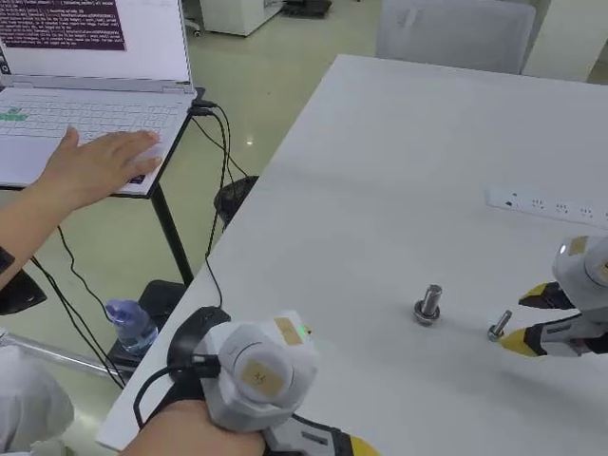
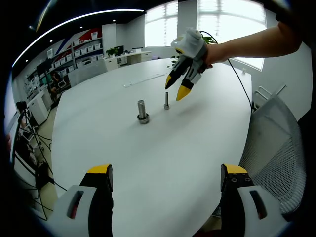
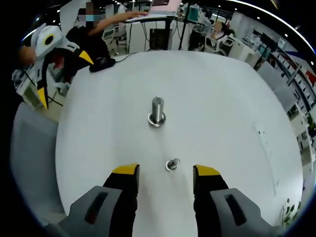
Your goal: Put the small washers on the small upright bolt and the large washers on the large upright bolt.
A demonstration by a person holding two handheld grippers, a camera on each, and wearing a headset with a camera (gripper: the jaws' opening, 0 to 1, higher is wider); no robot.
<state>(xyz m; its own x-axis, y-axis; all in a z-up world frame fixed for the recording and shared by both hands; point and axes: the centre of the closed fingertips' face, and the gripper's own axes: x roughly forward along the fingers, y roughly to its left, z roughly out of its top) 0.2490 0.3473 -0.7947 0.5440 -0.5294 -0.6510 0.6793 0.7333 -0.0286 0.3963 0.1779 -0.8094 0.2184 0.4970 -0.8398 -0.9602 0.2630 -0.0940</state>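
Big white table [image 1: 399, 171] across all three views, bare over most of its top. The left gripper view brings in a grey mesh chair [image 2: 276, 143] pulled up at the table's edge, plus shelving and bright windows far behind. The head view offers its own extras: an open laptop [image 1: 95, 104] on a side stand off the table's corner, a person's hand [image 1: 100, 166] flat on its keyboard, and screen text too small to read.

Now the left gripper [image 2: 166, 177]: jaws spread wide, nothing between them, low at the near edge and well apart from both bolts. In the head view its white body carries a tan sticker, marks unreadable.

Across the table is the right gripper [image 3: 165, 170], jaws parted with nothing pinched. The left gripper view has it angled down at the tabletop, a bare forearm behind it.

A white power strip [image 1: 546, 204] lies flat beyond the bolts. A water bottle [image 1: 133, 325] stands on the floor below among black cables.

The large upright bolt [image 3: 157, 111] stands mid-table with a ring at its foot; washer or bolt head, I cannot tell. The small upright bolt [image 3: 172, 164] stands near it, right at the right gripper's yellow tips and in line with the gap, touched by neither. From the head view it sits just ahead of those tips.
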